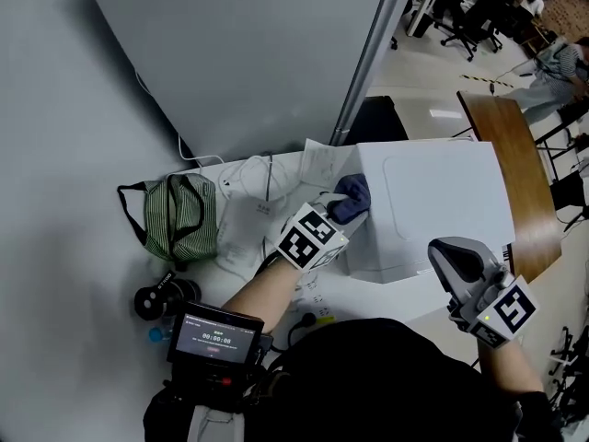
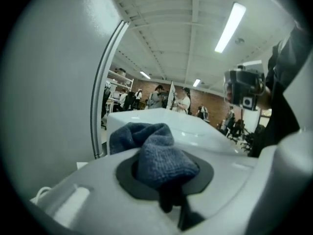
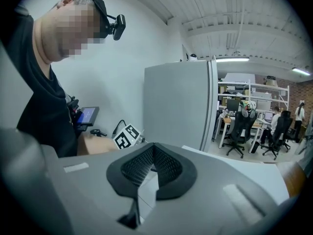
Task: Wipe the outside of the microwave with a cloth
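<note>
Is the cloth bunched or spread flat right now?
Bunched: the cloth is wadded in the left gripper's shut jaws at the microwave's corner.

The left forearm (image 1: 262,288) is bare and reaches forward and to the right, away from the body. The left gripper (image 1: 342,212) at its end points the same way, its marker cube (image 1: 308,238) facing up. Its jaws are clamped on a bunched blue cloth (image 2: 159,153). The right forearm (image 1: 512,362) reaches forward at the right side. The right gripper (image 1: 457,260) is held lower and nearer the body, well apart from the left one. Its jaw tips meet with nothing between them.
</note>
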`<state>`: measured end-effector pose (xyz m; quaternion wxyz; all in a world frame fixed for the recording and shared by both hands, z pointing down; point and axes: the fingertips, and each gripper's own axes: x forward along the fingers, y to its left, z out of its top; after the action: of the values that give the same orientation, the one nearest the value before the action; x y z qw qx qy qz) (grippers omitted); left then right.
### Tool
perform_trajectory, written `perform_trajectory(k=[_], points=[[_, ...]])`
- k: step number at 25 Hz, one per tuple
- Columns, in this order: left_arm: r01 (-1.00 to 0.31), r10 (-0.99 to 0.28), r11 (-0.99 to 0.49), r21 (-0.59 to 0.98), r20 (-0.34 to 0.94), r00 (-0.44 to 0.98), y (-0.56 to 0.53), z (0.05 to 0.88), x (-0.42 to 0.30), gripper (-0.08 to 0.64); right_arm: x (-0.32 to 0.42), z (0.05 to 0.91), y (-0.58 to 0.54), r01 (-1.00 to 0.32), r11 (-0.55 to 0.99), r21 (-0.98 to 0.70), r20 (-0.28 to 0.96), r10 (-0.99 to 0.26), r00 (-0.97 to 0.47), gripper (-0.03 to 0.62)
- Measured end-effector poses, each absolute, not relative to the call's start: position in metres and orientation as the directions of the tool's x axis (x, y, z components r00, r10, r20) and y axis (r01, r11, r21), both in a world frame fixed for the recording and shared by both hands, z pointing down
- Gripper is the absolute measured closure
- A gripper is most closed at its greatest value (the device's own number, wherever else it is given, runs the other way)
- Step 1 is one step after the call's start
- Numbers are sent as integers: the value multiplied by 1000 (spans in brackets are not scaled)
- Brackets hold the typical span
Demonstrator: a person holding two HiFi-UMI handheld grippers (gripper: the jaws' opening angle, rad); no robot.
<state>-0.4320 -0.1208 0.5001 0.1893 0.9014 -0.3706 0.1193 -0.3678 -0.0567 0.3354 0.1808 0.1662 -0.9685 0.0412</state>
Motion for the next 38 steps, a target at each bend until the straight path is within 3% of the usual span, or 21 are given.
perform_trajectory(k=[8,16,19,23,27,31,36,38], points=[[-736,-519,-621,268,563,643,-125,604,-438,503,-362,342,-60,-358,933,-13,396,-324,-859,588],[-713,-364,-612,341,679,637,-118,705,-429,503,-366,338,-57,-357,934,-5,390,-327,-861,588],[-721,-413,-597,351,636,652,-113,674,-448,503,-366,334,-58,-359,933,-7,378,-330,-865,588],[-727,-565,-606,322,469,679,-110,568,-475,503,-368,332,-62,-355,935,-9,369,-327,-870,588],[-655,-563,-707,268,346,750,-84,478,-447,503,-379,331,-58,-320,947,-15,355,-294,-887,588],[-589,-488,-779,217,382,785,-68,481,-403,503,-380,327,-55,-310,951,-8,350,-288,-891,588],[-606,-469,-787,111,531,706,-70,529,-404,503,-372,331,-56,-328,945,-5,364,-304,-880,588],[-609,-451,-779,147,544,708,-73,547,-406,503,-369,333,-56,-335,942,-7,368,-310,-877,588]])
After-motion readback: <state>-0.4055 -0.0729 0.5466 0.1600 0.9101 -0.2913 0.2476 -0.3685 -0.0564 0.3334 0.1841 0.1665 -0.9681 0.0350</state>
